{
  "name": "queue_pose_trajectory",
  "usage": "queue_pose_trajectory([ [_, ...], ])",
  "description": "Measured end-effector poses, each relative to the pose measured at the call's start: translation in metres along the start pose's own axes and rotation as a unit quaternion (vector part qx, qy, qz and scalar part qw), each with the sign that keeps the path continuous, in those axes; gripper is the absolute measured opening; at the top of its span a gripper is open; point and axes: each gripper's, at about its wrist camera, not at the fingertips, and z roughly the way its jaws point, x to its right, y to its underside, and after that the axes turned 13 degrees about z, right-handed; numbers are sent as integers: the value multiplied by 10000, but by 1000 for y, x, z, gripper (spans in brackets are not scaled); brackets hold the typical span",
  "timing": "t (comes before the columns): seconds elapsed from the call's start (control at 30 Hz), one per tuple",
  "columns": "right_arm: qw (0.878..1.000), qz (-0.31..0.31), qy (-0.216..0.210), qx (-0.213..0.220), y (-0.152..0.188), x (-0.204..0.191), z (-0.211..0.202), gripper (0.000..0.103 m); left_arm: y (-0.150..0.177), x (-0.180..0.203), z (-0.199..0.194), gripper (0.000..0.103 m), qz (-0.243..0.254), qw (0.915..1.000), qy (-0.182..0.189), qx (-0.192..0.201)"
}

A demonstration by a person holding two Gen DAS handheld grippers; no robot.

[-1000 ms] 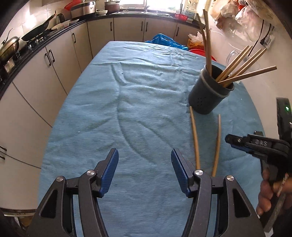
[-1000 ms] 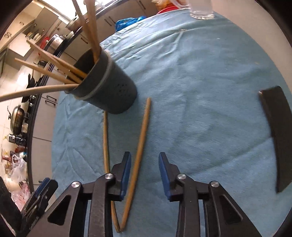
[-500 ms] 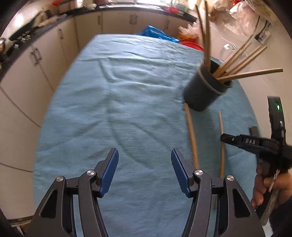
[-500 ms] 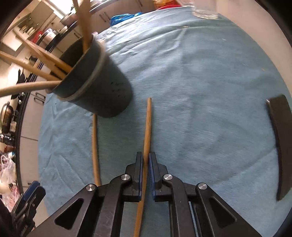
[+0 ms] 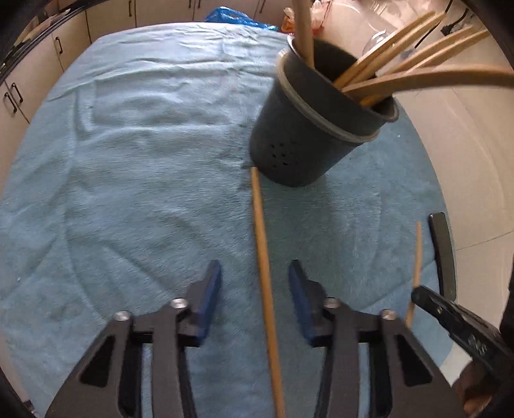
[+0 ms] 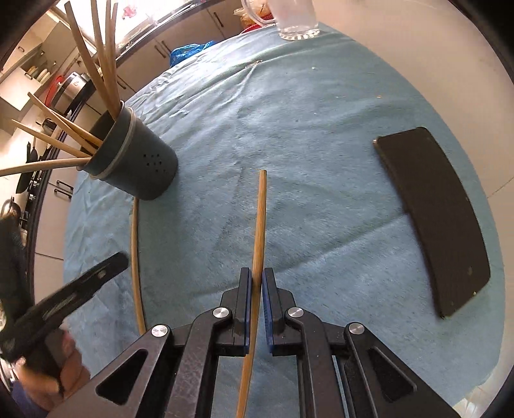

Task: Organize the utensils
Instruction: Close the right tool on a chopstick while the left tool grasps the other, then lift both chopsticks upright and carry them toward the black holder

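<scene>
A dark holder (image 5: 318, 128) with several wooden chopsticks stands on the blue cloth; it also shows in the right wrist view (image 6: 138, 164). My left gripper (image 5: 255, 286) is open and straddles a chopstick (image 5: 263, 267) lying on the cloth. That chopstick shows in the right wrist view (image 6: 135, 257) too. My right gripper (image 6: 256, 286) is shut on a second chopstick (image 6: 260, 218) and holds it above the cloth. That held chopstick (image 5: 416, 257) and the right gripper show at the lower right of the left wrist view.
A black phone (image 6: 433, 218) lies on the cloth to the right, also in the left wrist view (image 5: 445, 254). A glass jug (image 6: 294, 16) stands at the far edge. Kitchen cabinets (image 5: 38, 64) run along the left. The left gripper (image 6: 64, 299) shows at lower left.
My right gripper has lifted the chopstick it closed on. My left gripper has moved right and forward until its open jaws straddle the other chopstick, closer to the holder.
</scene>
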Motion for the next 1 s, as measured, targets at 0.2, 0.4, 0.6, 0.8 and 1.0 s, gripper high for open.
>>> queue_pose_trajectory([
  [0.2,10000,-53,-25,-5,2,2,-4,7,0,17,6,9,322,9981,-520,97],
  [0.4,9997,-133,-44,-186,2,-3,8,7,26,4,-6,7,86,9988,-471,36],
  [0.6,9986,-303,17,-431,5,-11,23,7,56,-5,-19,7,-54,9989,-475,-17],
  [0.8,9978,-370,137,-532,3,-14,32,8,54,-13,-16,7,-65,9989,-437,-130],
  [1.0,9974,-417,176,-558,-8,-23,40,8,42,-12,-14,6,139,9980,-612,-52],
])
